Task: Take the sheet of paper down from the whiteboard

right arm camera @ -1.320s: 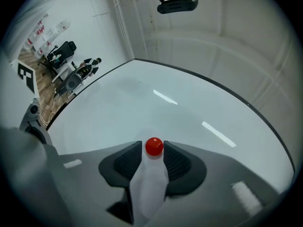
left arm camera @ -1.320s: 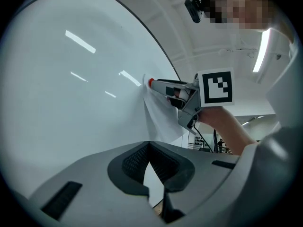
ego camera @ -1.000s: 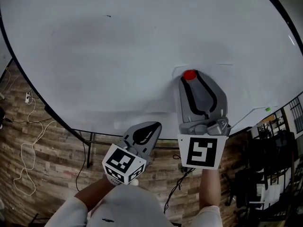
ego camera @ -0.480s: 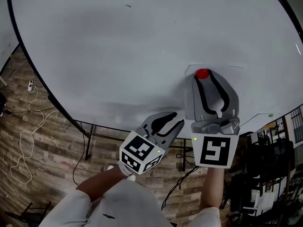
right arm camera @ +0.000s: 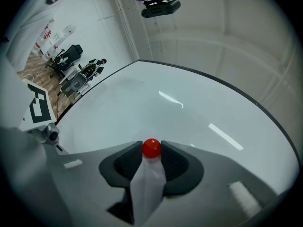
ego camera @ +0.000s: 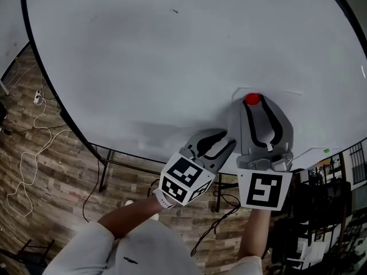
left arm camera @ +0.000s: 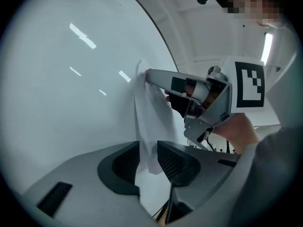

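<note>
I see the sheet of paper (left arm camera: 152, 122) up on the whiteboard (ego camera: 143, 67). It hangs straight down from the red magnet (right arm camera: 151, 148), which pins its top edge. My right hand-held gripper (right arm camera: 151, 154) is right at the magnet. Its jaws have just closed in a little and now pinch the red magnet, one pad on each side. The paper runs down from the magnet between those two jaws. My left hand-held gripper (left arm camera: 147, 151) is lower than the magnet and a bit to its left in the head view. Its jaws have just been opening and now stand wide apart. The bottom corner of the sheet hangs down between them, but the pads do not squeeze it. Far below the magnet I can see a wood floor (ego camera: 51, 176)
</note>
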A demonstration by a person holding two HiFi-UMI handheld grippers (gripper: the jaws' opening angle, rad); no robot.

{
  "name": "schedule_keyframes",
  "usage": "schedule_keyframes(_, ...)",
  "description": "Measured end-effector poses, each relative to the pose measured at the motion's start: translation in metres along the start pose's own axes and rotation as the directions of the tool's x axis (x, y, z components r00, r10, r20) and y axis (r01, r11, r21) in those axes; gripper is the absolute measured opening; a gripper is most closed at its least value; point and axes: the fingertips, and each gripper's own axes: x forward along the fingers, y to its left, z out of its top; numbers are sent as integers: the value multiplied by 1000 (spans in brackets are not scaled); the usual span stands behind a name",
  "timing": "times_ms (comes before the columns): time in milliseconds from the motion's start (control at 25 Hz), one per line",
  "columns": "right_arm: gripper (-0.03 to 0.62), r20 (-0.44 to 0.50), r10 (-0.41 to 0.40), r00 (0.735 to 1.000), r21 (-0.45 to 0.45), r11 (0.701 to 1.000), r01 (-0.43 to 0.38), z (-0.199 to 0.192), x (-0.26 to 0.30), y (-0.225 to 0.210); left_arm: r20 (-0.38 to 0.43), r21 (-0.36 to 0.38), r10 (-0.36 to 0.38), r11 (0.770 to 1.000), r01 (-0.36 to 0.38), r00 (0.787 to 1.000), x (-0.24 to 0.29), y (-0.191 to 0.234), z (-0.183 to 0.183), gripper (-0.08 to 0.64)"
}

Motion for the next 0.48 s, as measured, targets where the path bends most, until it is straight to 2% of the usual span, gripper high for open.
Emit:
schedule_keyframes(160, 132, 10, -3, 1000, 5, 1000, 3, 1, 0, -1, 20, -20, 1, 1000, 0, 1000, 2, 1, 4, 28)
schedule_keyframes(320, 132, 18, -9, 1000, 18, 1000, 9, 0, 1, -1, 16, -22, -1, 1000, 1, 1000, 2, 3, 4, 8)
schedule_keyframes(480, 130, -18, -14, 1000, 34, 999, 15, -6, 0, 0, 13, -25, 9, 1000, -9, 1000, -2, 5, 4, 6)
